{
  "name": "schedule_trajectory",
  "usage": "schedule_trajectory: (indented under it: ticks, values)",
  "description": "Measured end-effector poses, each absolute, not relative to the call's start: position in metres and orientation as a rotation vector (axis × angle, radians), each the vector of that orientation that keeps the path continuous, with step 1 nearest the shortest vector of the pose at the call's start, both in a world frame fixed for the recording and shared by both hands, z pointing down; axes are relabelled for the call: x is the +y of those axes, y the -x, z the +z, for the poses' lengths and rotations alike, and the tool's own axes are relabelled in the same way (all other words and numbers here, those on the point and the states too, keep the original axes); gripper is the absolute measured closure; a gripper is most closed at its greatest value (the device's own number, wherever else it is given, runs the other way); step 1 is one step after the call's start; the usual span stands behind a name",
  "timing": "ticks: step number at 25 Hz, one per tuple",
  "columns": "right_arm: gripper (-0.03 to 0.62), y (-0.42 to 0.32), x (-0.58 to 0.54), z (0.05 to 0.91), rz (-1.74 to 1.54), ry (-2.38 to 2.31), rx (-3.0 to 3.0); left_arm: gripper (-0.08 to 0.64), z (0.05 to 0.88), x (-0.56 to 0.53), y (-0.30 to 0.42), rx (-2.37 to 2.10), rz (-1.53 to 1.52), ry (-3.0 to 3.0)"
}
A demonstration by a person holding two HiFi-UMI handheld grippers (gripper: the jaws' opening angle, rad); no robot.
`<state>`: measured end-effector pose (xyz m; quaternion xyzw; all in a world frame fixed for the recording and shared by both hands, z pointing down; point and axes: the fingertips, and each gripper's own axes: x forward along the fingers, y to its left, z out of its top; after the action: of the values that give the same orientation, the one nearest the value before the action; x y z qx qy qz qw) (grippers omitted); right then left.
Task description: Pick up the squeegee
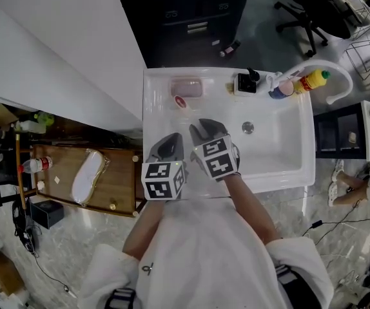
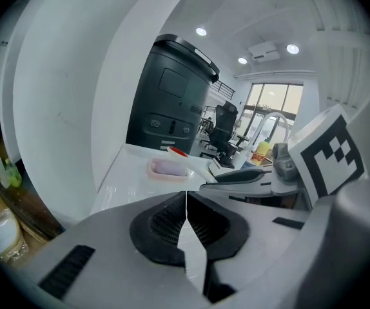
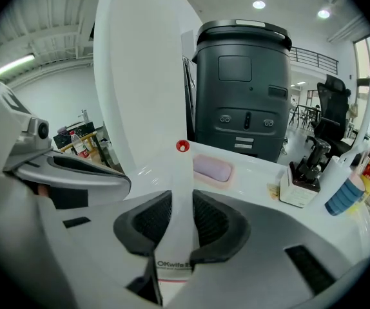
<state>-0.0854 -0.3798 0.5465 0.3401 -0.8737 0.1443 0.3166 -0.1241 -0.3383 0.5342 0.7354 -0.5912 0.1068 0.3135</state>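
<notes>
- While over the left side of the sink (image 1: 282, 167), R gripper (image 3: 182, 221) has its jaws clamped on the squeegee (image 3: 180, 185) by the white handle, red-ringed end pointing far, twd the pink soap dish (image 1: 186, 87).
- L gripper (image 2: 186, 227) just left of it, jaws pressed together.

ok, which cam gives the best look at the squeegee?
Right gripper view: the squeegee handle runs from the right gripper, which is clamped on it, up to its red tip. Head view shows only the tip and a short stretch of handle; left gripper view shows only the far end, small.
</notes>
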Motion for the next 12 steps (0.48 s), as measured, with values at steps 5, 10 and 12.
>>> schedule_trajectory:
  ticks: [5,10,12]
  values:
    - [0.485,0.078,-0.374,0.536,0.369,-0.957,-2.317,0.532,0.525,-0.335,0.121,-1.562,0.266,-1.965]
    - [0.485,0.07,-0.365,0.523,0.331,-1.01,-2.343,0.532,0.517,-0.333,0.116,-1.568,0.262,-1.999]
    - [0.485,0.067,-0.362,0.518,0.316,-1.032,-2.351,0.532,0.514,-0.332,0.113,-1.571,0.262,-2.013]
